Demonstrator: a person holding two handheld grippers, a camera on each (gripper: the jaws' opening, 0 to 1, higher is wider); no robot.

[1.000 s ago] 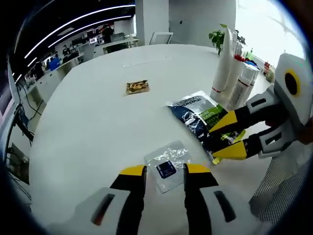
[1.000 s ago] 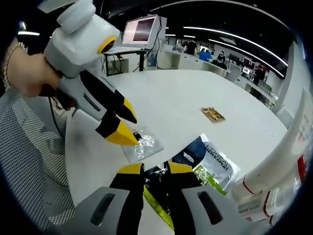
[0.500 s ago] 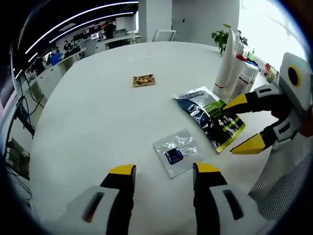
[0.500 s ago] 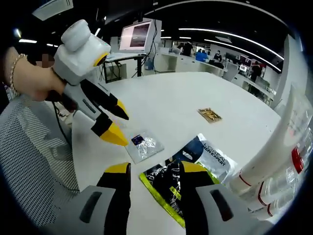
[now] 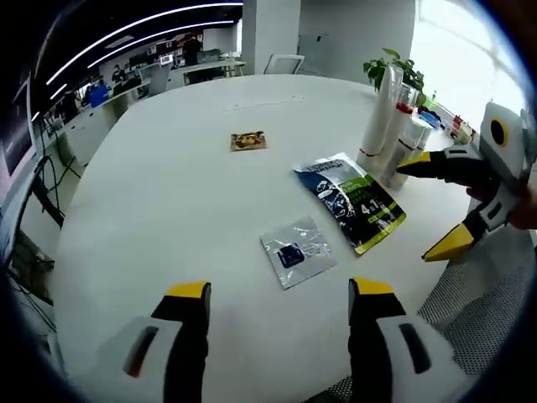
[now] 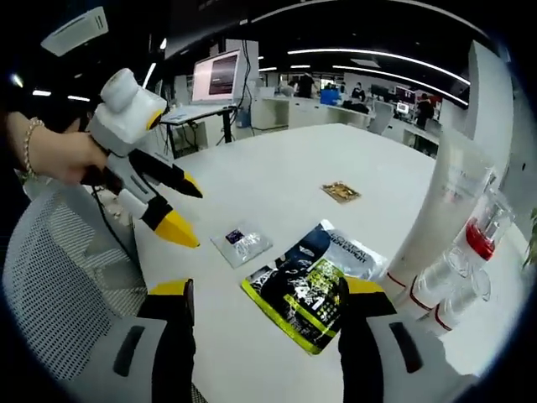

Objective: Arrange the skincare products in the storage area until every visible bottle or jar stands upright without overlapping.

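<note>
**Left gripper view: bottles upright at the tabletop's edge, both tongs wide and empty**

Left gripper view shows the skincare bottles (image 5: pixel 393 126) standing upright in a tight cluster near the far right edge of the round white tabletop (image 5: pixel 168 193): a tall white tube with clear, red-capped bottles just beside it. In the right gripper view the same bottles (image 6: pixel 449 252) rise at the right, the tall tube foremost and the clear ones behind it.

Just beside the cluster a dark and green sachet (image 5: pixel 351 201) lies flat; in the right gripper view the sachet (image 6: pixel 315 281) lies between that view's own jaws. A small clear packet (image 5: pixel 295 250) with a dark blue square lies flat nearer the middle, apart from the sachet, and it also shows in the right gripper view (image 6: pixel 242 243). A small brown packet (image 5: pixel 247 141) lies well apart, further across the tabletop.

The left tongs (image 5: pixel 281 290) are spread wide with nothing between the jaws. The right tongs (image 6: pixel 267 287) are likewise spread wide and hold nothing.
</note>
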